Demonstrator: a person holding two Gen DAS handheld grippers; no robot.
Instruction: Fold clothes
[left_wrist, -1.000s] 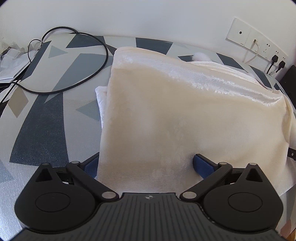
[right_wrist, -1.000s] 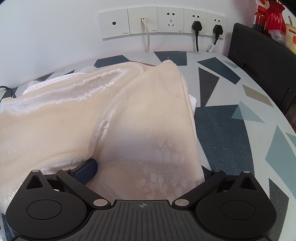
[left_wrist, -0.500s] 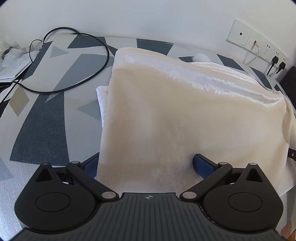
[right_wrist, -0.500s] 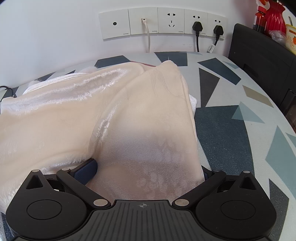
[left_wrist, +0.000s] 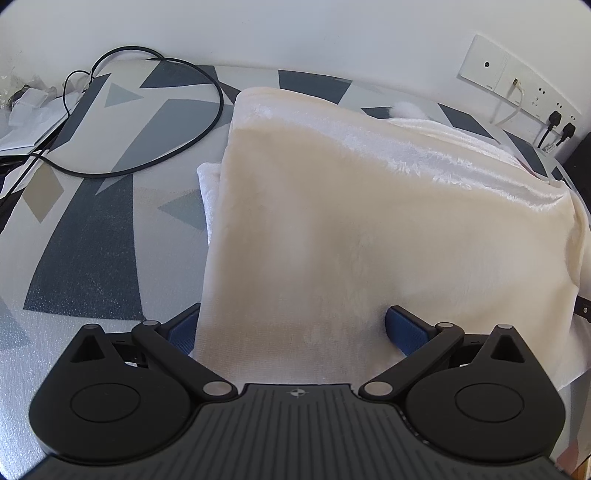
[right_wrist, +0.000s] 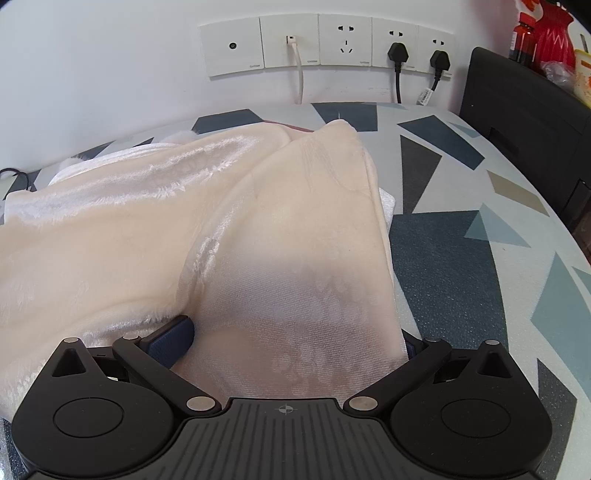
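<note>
Garment: a cream fleece garment (left_wrist: 369, 229) lay across the patterned counter (left_wrist: 85, 258), filling the frame's centre and right
Left hand-held gripper (left_wrist: 291, 328): jaws spread wide; fabric draped between them
Right hand-held gripper (right_wrist: 295, 336): likewise spread; garment (right_wrist: 288, 236) between
Cable (left_wrist: 177, 110): looped, upper left

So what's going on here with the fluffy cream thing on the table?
A person is folding a cream fleece garment on a table with a geometric-patterned cover, using two handheld grippers. The left gripper and the right gripper each have their blue fingers spread wide, with the near edge of the fabric draped between them. A thick fold already lies across the cloth. A black cable loops on the table off to the left, clear of the garment.
</note>
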